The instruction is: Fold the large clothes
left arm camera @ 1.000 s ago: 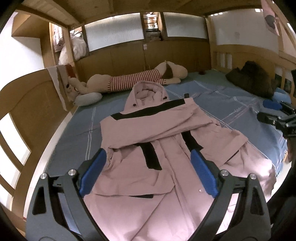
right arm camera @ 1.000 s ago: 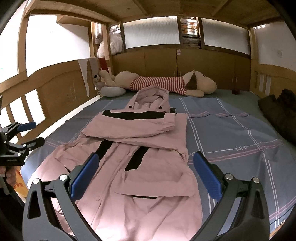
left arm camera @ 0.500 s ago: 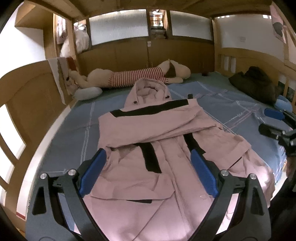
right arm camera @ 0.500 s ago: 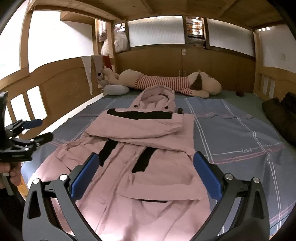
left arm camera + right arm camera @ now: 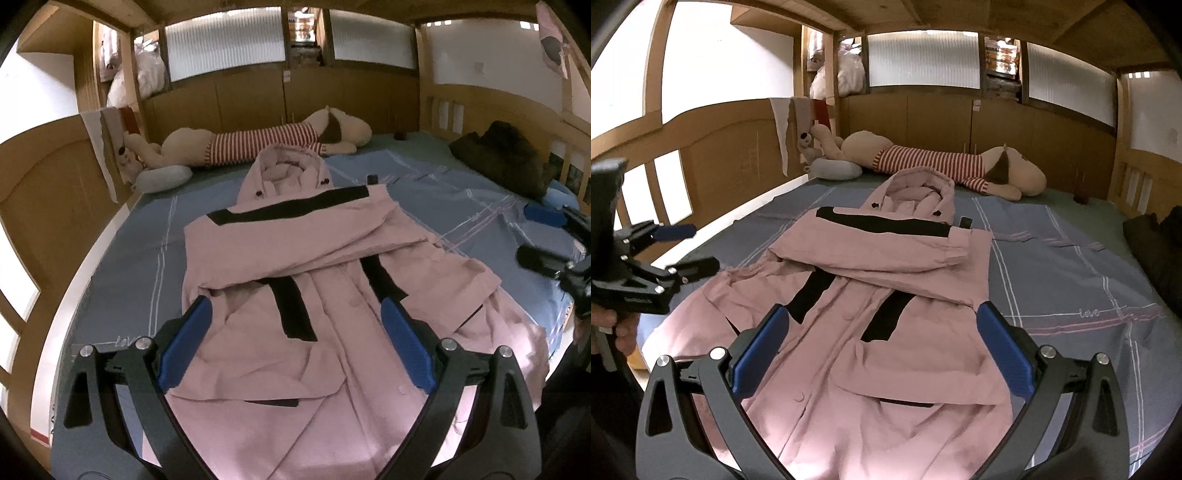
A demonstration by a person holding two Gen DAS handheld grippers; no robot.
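Coat point(image 5: 295, 280): pink, flat on bed point(image 5: 122, 266), one sleeve across the chest.
Left tool point(image 5: 293, 347): wide, empty.
Right tool point(image 5: 882, 349): wide, empty.
Change: both views slightly shifted, coat unmoved; next fold not begun.

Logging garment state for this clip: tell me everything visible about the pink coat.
The pink coat is long and hooded, of smooth matte fabric with black bands across the chest and down the front, and snap buttons along the placket. It lies flat, front up, on the blue bed sheet, hood toward the striped plush dog and hem toward the cameras. One sleeve is folded across the chest; the side near the right gripper spreads out wrinkled. Both grippers, left included, are open and off it.
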